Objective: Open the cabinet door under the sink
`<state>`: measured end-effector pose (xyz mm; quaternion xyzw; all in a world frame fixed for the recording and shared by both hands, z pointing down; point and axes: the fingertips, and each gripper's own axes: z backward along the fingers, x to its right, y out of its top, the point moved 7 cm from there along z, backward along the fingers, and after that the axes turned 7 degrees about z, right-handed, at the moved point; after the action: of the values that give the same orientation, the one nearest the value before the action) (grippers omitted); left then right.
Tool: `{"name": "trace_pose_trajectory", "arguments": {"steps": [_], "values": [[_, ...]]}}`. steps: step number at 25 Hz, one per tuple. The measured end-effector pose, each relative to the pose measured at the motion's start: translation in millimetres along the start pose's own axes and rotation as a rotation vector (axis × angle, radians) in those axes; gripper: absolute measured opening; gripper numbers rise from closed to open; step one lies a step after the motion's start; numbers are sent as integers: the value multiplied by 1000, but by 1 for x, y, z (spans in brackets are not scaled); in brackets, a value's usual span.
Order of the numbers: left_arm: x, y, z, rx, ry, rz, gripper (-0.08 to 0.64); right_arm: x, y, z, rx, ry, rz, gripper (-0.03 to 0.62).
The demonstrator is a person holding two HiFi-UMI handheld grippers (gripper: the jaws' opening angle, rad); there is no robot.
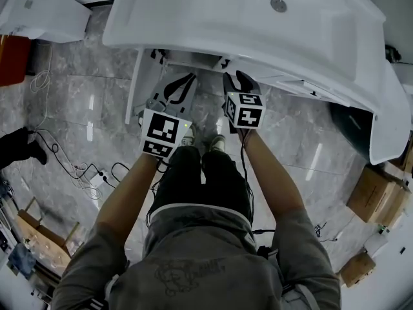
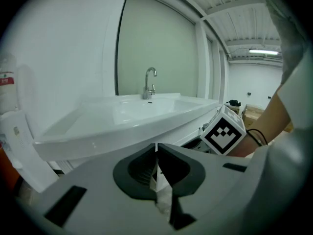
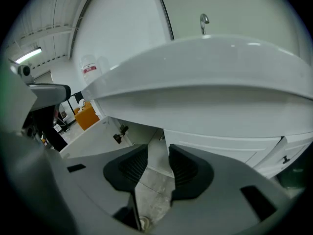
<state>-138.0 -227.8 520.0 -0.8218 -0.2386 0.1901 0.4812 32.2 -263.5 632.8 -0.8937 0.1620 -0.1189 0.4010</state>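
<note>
A white sink [image 1: 258,18] with a chrome faucet [image 2: 149,82] tops a white cabinet. The cabinet's left door [image 1: 134,82] stands swung outward, its inner face and hinges [image 3: 119,133] showing in the right gripper view. Further right, a closed front panel [image 3: 220,148] carries a small dark handle [image 3: 286,159]. My left gripper [image 1: 177,86] hangs below the sink's front edge near the swung door, its jaws [image 2: 156,148] closed tip to tip on nothing. My right gripper [image 1: 240,82] is beside it under the sink rim, jaws [image 3: 158,153] apart, only floor between them.
A white toilet [image 1: 39,11] stands to the left with a red object [image 1: 13,60] by it. Cables [image 1: 77,166] trail over the grey marble floor at left. Cardboard boxes [image 1: 377,196] and a dark bin [image 1: 352,124] sit to the right. The person's feet [image 1: 203,141] are just before the cabinet.
</note>
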Motion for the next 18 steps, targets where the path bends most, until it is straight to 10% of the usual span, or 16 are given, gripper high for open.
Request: {"name": "trace_pose_trajectory", "arguments": {"steps": [18], "values": [[0, -80, -37, -82, -18, 14, 28, 22, -48, -110, -89, -42, -41, 85]]}}
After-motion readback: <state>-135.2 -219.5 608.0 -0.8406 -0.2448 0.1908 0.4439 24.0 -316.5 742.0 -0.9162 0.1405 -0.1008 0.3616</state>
